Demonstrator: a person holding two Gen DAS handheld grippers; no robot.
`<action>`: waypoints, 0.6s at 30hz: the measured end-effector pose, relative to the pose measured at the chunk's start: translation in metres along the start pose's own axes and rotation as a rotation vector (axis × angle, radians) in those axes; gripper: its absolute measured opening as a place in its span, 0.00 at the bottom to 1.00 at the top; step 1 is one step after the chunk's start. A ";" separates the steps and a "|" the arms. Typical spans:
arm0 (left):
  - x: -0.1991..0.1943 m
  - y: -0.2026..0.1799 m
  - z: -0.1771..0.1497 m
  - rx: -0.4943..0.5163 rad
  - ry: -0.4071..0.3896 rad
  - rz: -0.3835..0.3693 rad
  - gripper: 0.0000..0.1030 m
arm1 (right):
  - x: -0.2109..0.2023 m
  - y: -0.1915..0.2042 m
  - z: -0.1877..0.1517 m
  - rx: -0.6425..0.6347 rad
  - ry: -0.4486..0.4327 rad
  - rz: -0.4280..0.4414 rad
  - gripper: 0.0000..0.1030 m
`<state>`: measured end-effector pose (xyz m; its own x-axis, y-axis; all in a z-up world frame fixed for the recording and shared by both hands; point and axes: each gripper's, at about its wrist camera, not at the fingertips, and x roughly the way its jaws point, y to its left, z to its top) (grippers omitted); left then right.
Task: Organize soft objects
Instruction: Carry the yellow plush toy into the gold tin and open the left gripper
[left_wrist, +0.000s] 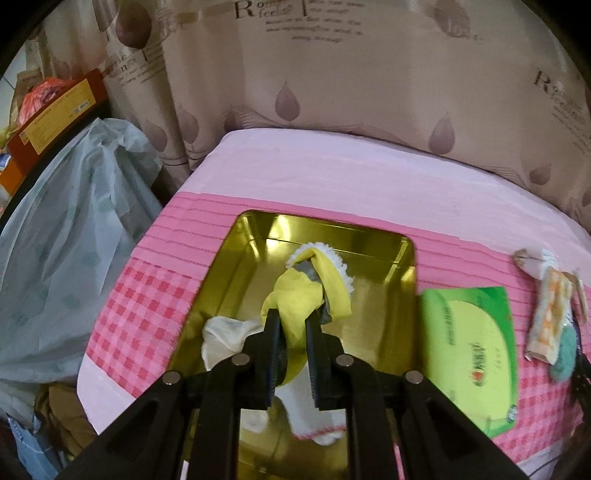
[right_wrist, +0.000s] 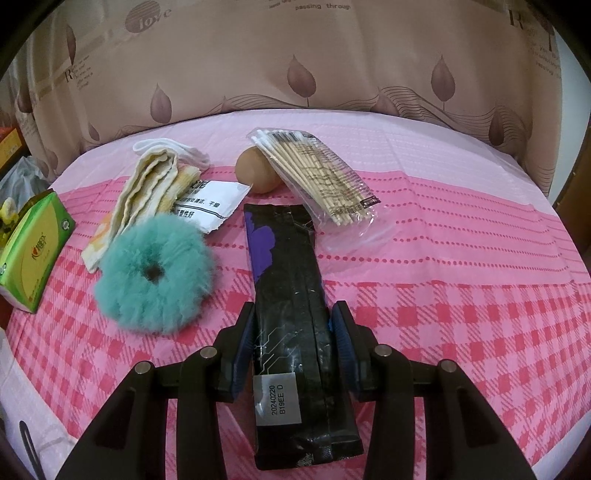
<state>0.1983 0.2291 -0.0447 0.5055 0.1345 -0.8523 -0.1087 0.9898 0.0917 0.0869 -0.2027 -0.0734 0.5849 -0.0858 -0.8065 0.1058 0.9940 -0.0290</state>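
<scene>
My left gripper (left_wrist: 291, 317) is shut on a yellow cloth (left_wrist: 295, 291) with a white fringed edge, which hangs over a gold tin tray (left_wrist: 391, 288). Inside the tray lie a cream sock (left_wrist: 225, 336) and a white cloth with a pink stripe (left_wrist: 314, 417). My right gripper (right_wrist: 293, 310) is shut on a long black packet (right_wrist: 288, 280), a pad against each side of it. Left of the packet a teal fluffy scrunchie (right_wrist: 155, 273) lies on the pink tablecloth. A folded cream towel (right_wrist: 147, 184) lies behind the scrunchie.
A green tissue pack (left_wrist: 472, 350) sits just right of the tray. Behind the black packet are a white sachet (right_wrist: 210, 206), a brown egg-shaped ball (right_wrist: 255, 170) and a bag of cotton swabs (right_wrist: 321, 177). A curtain backs the table; a plastic bag (left_wrist: 74, 240) bulges off its left edge.
</scene>
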 end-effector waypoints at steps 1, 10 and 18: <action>0.002 0.001 0.001 -0.002 0.001 0.004 0.13 | 0.001 0.000 0.000 0.000 0.000 0.000 0.39; 0.031 0.014 0.013 -0.013 0.033 0.043 0.13 | 0.002 0.001 -0.001 0.000 -0.001 -0.005 0.39; 0.052 0.022 0.005 -0.024 0.069 0.042 0.16 | 0.003 0.003 -0.002 -0.003 -0.001 -0.009 0.39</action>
<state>0.2263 0.2582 -0.0840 0.4398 0.1715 -0.8816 -0.1491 0.9819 0.1166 0.0869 -0.2003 -0.0773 0.5850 -0.0950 -0.8054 0.1087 0.9933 -0.0382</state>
